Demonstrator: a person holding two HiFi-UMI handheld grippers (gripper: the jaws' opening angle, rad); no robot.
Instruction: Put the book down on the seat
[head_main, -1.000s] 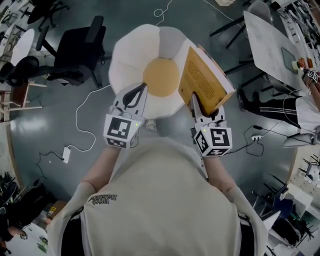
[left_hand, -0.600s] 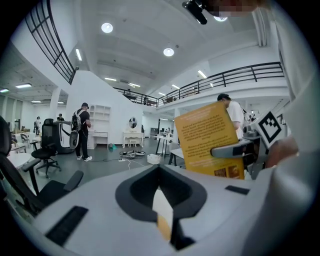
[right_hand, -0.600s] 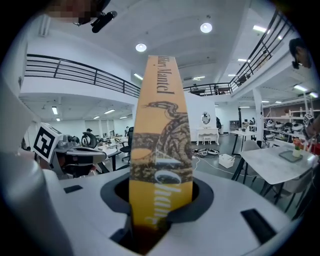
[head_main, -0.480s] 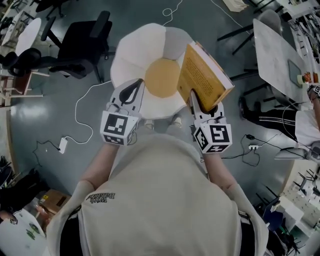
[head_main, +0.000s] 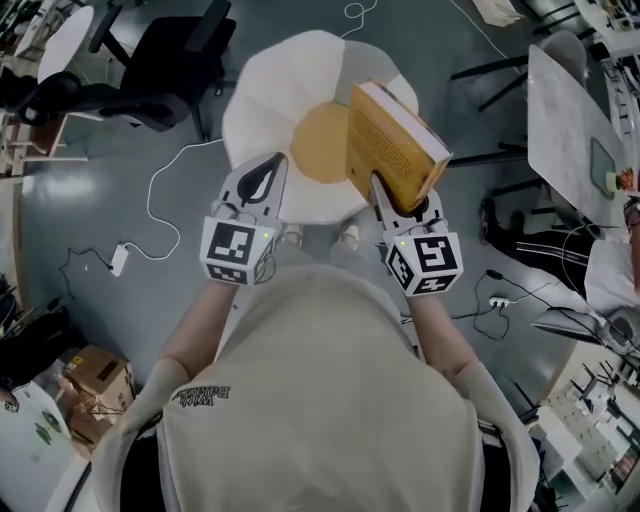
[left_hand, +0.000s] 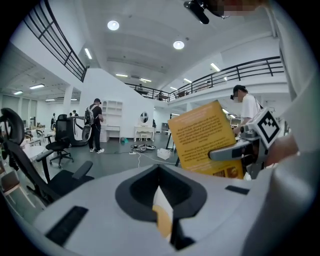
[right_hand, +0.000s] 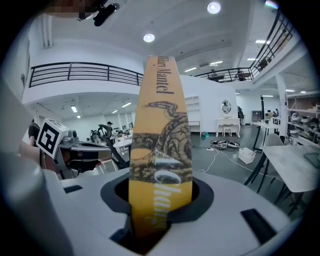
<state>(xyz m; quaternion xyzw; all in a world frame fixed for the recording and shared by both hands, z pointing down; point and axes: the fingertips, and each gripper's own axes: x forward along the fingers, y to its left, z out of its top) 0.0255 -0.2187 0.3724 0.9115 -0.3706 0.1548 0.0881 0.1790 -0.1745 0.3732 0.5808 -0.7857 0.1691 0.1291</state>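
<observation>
Grey floor fills the head view, and a flower-shaped seat (head_main: 262, 92) with white petals and an orange middle sits at upper centre. One book (head_main: 388, 140), yellow-covered, stands on edge at the seat's right side, overlapping its right petals and part of the orange disc; whether it touches the cushion cannot be told. The right gripper (head_main: 400, 195) clamps it from below, jaws about half apart on the spine, which rises between them in the right gripper view. The left gripper (head_main: 272, 170) hangs just left of the book over the seat's lower left petal, its two jaws drawn together to a point with nothing between them. Around the seat, one black office chair (head_main: 172, 55) stands at upper left, and a second dark chair (head_main: 35, 90) is cut by the left edge. Two white cables lie on the floor: one (head_main: 160, 195) curls from the seat's left side toward a small adapter (head_main: 118, 260), the other (head_main: 352, 12) loops at the top edge. One white table (head_main: 575, 110) fills the upper right, with a seated person's legs (head_main: 535, 228) below it, and one cardboard box (head_main: 95, 375) sits at lower left.
</observation>
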